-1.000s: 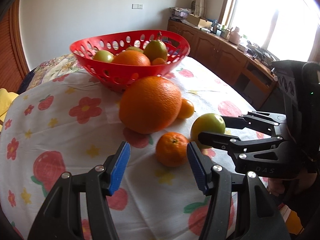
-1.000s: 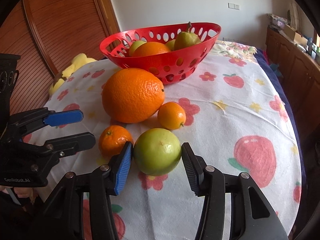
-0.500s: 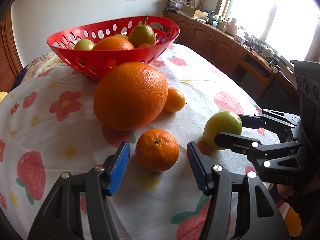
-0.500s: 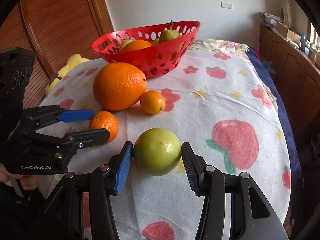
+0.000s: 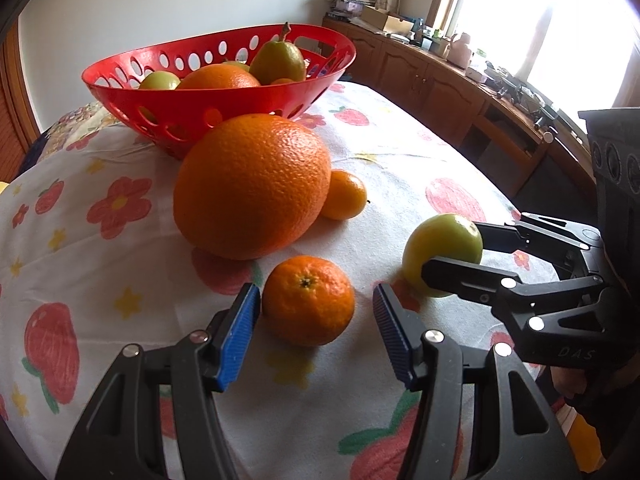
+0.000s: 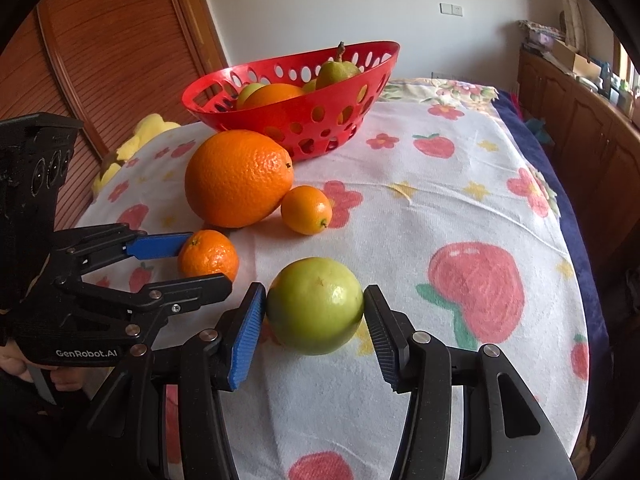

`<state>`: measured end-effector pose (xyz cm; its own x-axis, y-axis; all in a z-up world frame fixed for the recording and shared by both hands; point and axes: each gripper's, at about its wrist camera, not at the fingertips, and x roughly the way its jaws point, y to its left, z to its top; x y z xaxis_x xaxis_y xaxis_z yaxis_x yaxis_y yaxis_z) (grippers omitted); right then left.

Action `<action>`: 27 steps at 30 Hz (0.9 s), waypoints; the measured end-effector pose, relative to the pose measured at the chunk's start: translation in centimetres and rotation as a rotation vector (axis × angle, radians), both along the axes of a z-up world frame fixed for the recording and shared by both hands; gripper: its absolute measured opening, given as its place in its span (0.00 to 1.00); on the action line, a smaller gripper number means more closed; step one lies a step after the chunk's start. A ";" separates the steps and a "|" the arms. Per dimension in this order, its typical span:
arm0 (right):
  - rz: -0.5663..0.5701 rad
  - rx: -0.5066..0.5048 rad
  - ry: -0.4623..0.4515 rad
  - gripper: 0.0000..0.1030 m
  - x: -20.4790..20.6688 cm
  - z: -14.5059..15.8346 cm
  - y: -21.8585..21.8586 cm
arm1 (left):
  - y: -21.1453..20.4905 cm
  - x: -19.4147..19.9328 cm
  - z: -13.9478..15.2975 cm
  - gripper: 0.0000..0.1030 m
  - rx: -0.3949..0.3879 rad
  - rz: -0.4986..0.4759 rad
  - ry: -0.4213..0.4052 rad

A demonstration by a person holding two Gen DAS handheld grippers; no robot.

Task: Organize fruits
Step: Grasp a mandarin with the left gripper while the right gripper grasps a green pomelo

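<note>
A small mandarin (image 5: 308,300) lies on the flowered tablecloth (image 5: 100,272) between the blue pads of my left gripper (image 5: 316,296). Its jaws are closing; the left pad touches the peel and a gap remains at the right pad. My right gripper (image 6: 314,300) is shut on a green round fruit (image 6: 314,306), a pad on each side. From the left wrist view that fruit (image 5: 440,244) sits in the right gripper (image 5: 452,248) low over the cloth. Behind stand a big orange (image 5: 252,186), a tiny orange (image 5: 346,200) and the red perforated basket (image 5: 224,100) with several fruits.
The round table's edge (image 6: 576,240) drops off at the right toward wooden cabinets (image 5: 460,92) under a bright window. A wooden slatted door (image 6: 100,60) and a yellow soft thing (image 6: 148,128) lie beyond the left edge. The left gripper (image 6: 208,260) sits close beside the right one.
My left gripper has moved forward so the mandarin now lies between its pads instead of ahead of them. The right gripper has kept the green fruit and drawn back a little from the basket.
</note>
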<state>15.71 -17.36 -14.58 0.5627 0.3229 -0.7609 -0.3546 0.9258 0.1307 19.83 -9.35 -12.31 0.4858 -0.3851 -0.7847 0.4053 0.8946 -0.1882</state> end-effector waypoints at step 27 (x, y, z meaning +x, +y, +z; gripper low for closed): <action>0.012 -0.024 0.009 0.50 -1.2 -1.0 0.9 | 1.5 -1.1 2.0 0.43 -0.008 0.014 -0.054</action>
<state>14.51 -16.47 -15.54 0.5520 0.3115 -0.7734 -0.3645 0.9244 0.1121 18.71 -7.82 -10.33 0.5323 -0.3847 -0.7541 0.4029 0.8986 -0.1740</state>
